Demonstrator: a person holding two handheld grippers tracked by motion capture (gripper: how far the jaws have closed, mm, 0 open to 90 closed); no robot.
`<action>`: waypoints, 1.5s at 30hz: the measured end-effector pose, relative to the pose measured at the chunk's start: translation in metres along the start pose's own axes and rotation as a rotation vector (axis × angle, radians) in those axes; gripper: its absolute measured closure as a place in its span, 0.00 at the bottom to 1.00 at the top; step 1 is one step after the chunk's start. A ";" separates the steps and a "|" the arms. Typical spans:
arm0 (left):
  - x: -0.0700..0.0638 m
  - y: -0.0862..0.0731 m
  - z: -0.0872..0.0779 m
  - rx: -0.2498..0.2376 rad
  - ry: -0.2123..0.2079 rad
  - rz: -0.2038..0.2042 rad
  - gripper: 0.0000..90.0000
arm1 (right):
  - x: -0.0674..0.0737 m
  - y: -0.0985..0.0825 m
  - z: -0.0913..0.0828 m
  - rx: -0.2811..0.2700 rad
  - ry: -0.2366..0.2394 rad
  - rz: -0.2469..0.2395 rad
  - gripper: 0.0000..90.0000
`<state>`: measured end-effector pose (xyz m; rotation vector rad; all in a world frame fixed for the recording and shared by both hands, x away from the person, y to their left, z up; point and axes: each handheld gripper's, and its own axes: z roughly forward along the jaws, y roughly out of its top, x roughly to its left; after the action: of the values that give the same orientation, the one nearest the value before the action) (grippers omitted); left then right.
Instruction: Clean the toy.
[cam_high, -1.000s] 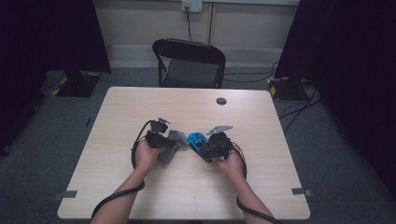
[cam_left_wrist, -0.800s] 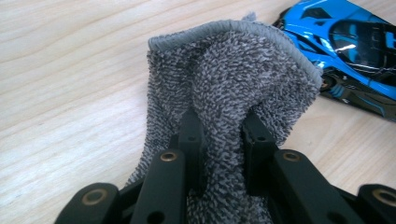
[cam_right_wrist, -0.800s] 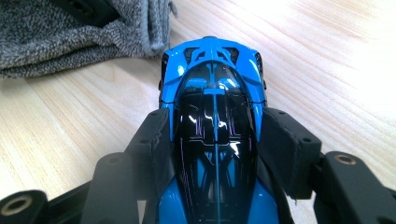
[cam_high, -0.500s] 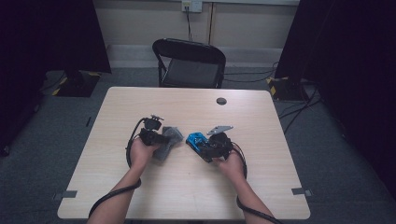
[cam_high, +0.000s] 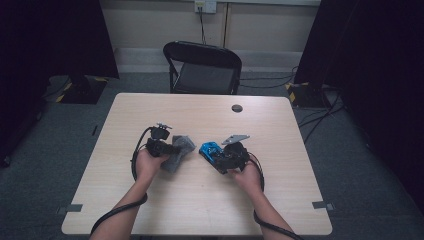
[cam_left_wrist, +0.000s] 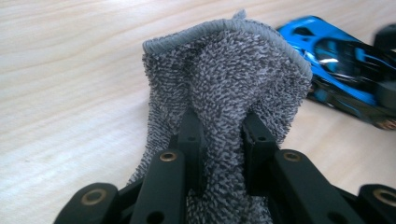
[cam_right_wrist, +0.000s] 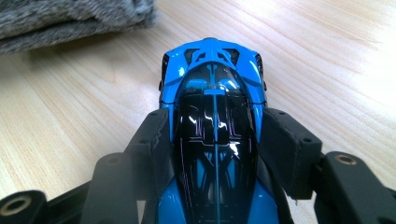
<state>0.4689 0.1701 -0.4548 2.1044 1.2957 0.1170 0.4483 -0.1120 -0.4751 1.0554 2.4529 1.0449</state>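
Wooden table (cam_high: 200, 200): toy car (cam_right_wrist: 215, 140) windows visible from right gripper view.

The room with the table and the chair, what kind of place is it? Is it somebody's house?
Probably not a house: it looks like a plain workroom or recording studio. Black curtains hang at both sides, a folding chair faces a bare wooden table, and cables trail over the grey carpet.

Speckled grey cloth (cam_left_wrist: 224, 70), blue-and-black toy car (cam_right_wrist: 215, 112)
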 end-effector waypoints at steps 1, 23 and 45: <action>-0.003 -0.002 -0.001 -0.002 -0.008 0.009 0.82 | 0.000 0.000 0.000 0.000 -0.001 0.001 0.48; -0.082 -0.044 0.002 0.042 -0.169 0.208 0.81 | -0.005 0.002 -0.020 -0.031 0.017 -0.023 0.38; -0.114 -0.065 -0.012 0.002 -0.213 0.333 0.42 | 0.001 -0.002 -0.045 -0.052 0.121 -0.098 0.34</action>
<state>0.3564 0.1016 -0.4537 2.2497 0.8165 0.0328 0.4242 -0.1355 -0.4447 0.8702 2.5280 1.1659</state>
